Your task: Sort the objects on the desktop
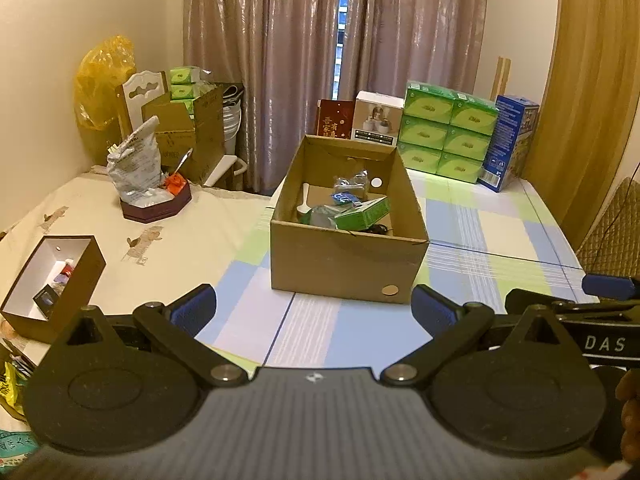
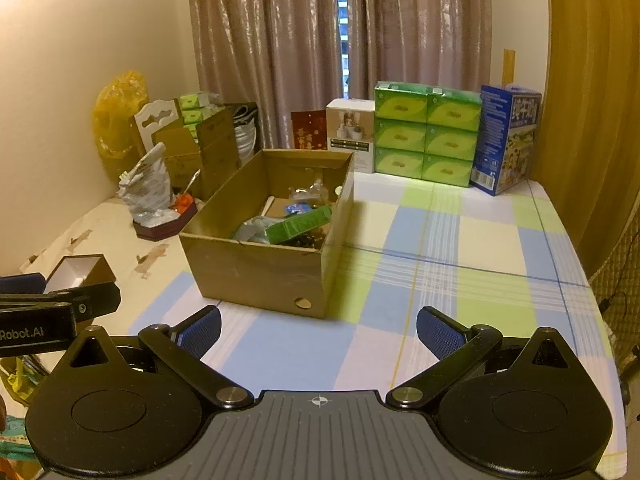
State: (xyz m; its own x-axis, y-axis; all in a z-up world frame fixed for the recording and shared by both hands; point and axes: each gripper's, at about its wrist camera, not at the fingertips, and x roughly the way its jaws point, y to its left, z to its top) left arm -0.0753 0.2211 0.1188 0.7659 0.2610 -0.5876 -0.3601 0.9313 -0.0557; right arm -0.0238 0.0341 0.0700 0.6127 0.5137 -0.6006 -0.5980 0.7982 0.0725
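An open cardboard box (image 1: 340, 268) (image 2: 256, 272) stands mid-table on the checked cloth. Inside lie a green carton (image 1: 362, 214) (image 2: 300, 224), a white spoon (image 1: 304, 200), clear plastic bags and small packets. My left gripper (image 1: 314, 310) hovers open in front of the box, nothing between its blue pads. My right gripper (image 2: 318, 330) is open too, empty, just right of the box's near corner. Each gripper shows at the edge of the other's view.
A small white-lined brown box (image 1: 48, 284) (image 2: 82, 272) with oddments sits near left. A dark tray with a silver bag (image 1: 138, 168) (image 2: 148, 184) stands back left. Stacked green tissue packs (image 1: 446, 132) (image 2: 426, 132) and a blue carton (image 1: 508, 144) (image 2: 506, 136) line the far edge.
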